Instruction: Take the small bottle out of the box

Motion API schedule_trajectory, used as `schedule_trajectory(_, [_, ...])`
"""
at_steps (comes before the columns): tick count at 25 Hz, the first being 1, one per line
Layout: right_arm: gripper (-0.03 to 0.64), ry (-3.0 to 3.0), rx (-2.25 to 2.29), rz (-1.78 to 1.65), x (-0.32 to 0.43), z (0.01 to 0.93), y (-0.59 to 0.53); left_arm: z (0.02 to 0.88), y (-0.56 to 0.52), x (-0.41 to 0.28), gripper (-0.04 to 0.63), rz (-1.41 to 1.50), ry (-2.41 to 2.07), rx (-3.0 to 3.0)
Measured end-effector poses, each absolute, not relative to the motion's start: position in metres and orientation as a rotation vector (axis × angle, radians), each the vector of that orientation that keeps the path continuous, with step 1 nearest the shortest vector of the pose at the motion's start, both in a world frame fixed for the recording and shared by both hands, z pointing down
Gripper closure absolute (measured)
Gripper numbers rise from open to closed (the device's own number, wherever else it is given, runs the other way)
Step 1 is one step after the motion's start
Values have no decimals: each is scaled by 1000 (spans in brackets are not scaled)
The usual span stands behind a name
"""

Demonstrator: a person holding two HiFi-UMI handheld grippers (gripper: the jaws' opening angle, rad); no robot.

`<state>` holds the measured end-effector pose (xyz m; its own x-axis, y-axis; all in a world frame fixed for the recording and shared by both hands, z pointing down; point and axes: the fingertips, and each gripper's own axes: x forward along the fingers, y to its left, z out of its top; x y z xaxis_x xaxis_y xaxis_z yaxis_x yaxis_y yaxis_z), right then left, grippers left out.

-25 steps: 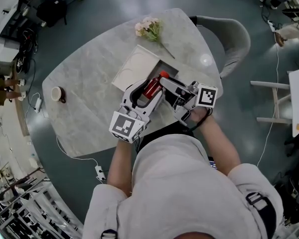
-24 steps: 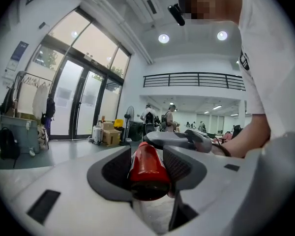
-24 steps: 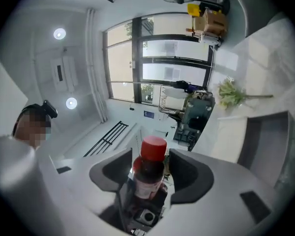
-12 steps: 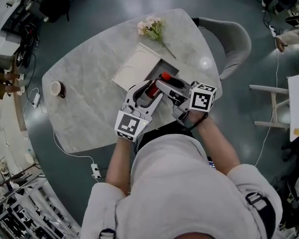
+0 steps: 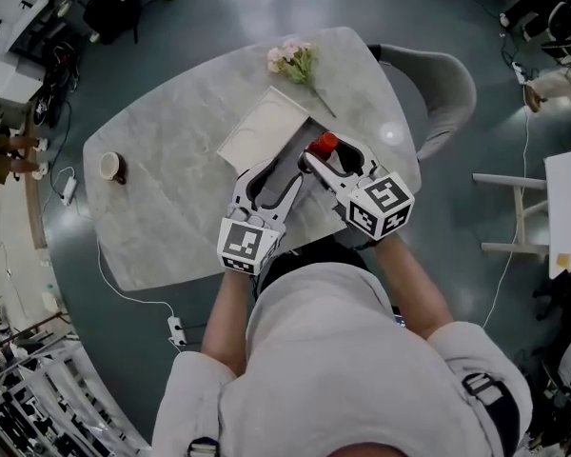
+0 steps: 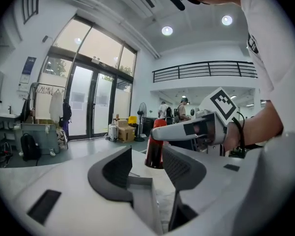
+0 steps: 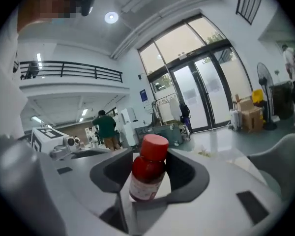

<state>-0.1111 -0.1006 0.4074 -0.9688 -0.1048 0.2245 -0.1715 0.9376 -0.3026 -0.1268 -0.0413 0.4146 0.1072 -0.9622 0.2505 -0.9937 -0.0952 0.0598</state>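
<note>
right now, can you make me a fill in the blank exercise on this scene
The right gripper is shut on the small bottle, whose cap is ____.
The left gripper holds nothing; its jaws stand ____.
On the table, the cup stands on the person's ____ side.
Missing words: red; open; left.

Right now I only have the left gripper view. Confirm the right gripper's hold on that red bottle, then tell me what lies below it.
Observer: In the right gripper view, the right gripper's fingers are closed on the small bottle's body, with the red cap above them.
Operator: Now say what is underneath.
Observer: From the head view, the open box sits on the table just below the bottle, its white lid lying flat alongside.
</note>
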Motion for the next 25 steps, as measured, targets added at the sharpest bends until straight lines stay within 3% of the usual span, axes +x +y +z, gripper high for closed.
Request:
schedule_trajectory(11, [396,-2970,458,144,-96,355,-95,372,2,-177,549,158,-2389,1814])
schedule_trajectory(25, [396,-3033,658,-78,-69,302,-73,319,45,-180,568,149,-2593,1737])
